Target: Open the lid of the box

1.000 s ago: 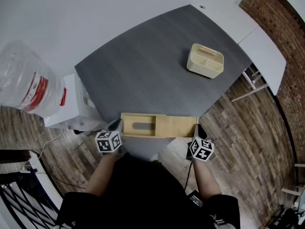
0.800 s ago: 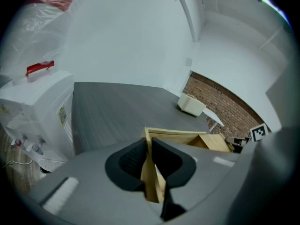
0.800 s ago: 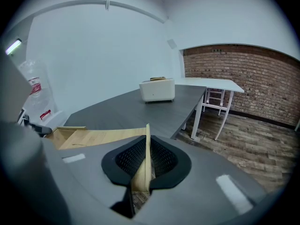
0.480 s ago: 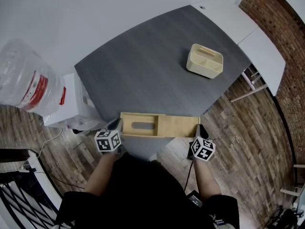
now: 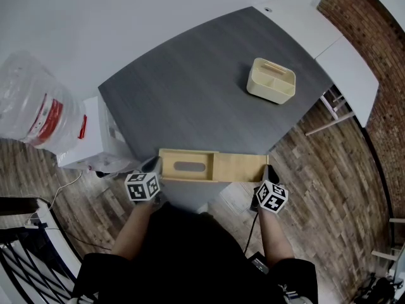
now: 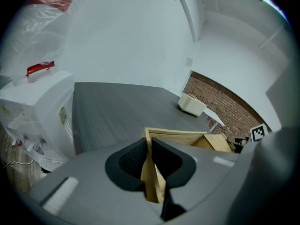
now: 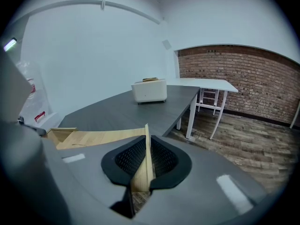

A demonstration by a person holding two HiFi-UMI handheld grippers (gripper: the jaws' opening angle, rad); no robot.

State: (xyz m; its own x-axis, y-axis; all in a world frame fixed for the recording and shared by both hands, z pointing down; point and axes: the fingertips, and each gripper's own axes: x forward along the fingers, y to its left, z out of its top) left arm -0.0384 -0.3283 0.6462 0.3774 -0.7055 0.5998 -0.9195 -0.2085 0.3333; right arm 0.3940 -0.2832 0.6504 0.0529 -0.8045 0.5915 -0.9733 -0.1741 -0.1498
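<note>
A light wooden box (image 5: 186, 166) lies along the near edge of the dark grey table (image 5: 190, 87). An oval slot shows in its left part. Its plain lid panel (image 5: 240, 168) sticks out to the right, past the table corner. My left gripper (image 5: 154, 166) is shut on the box's thin left end wall (image 6: 151, 177), which stands between the black pads. My right gripper (image 5: 269, 171) is shut on the upright right end of the lid (image 7: 146, 153). In the right gripper view the flat lid (image 7: 103, 137) runs away to the left.
A cream two-compartment container (image 5: 272, 80) stands at the table's far right. A white water dispenser (image 5: 95, 138) with a clear bottle (image 5: 35, 103) stands left of the table. White desks (image 5: 342, 49) and a brick wall are to the right, over a wood floor.
My right gripper has drawn the lid's end a little further right, so more of the panel sticks out. The left gripper and box body have stayed put.
</note>
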